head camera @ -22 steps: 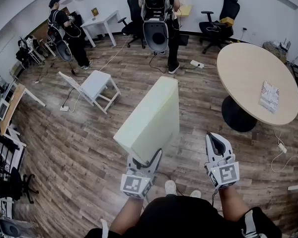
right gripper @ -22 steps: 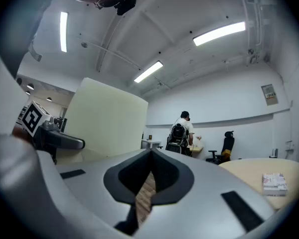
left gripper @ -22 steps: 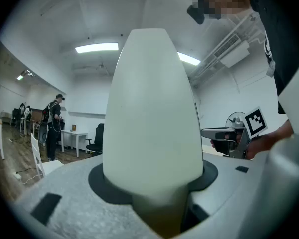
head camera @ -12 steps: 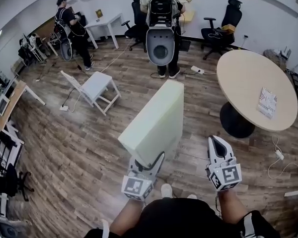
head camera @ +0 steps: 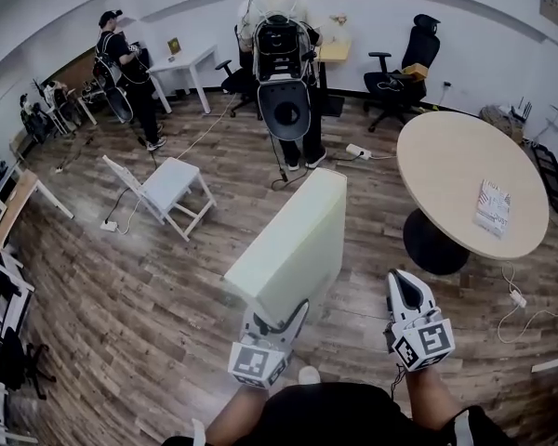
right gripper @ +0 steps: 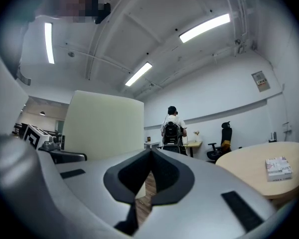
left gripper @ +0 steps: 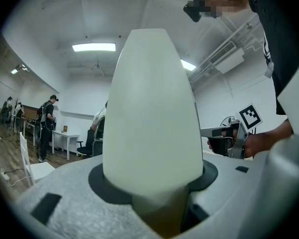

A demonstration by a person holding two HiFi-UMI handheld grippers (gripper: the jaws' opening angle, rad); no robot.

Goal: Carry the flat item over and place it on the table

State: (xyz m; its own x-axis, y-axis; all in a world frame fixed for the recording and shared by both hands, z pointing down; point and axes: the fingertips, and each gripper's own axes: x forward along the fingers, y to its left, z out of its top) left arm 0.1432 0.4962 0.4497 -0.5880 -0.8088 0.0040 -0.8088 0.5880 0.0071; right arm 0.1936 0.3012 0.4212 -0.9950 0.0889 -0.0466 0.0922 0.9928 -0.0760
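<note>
The left tongs (head camera: 276, 317) clamp the near end of the pale foam slab (head camera: 293, 235), held on edge above the floor, short of the round worktop (head camera: 446, 161). It looks light and squashy, and would likely sag without a second grip. The right tongs (head camera: 405, 291) are closed and empty.

Bright, even light comes from ceiling strip lights (right gripper: 204, 28). Shadows on the wooden floor (head camera: 149, 286) are soft. Fisheye distortion bends the walls; both gripper views darken at the corners, and the foam slab (left gripper: 149, 113) looks blurred up close.

No writing anywhere is clear enough to read.
</note>
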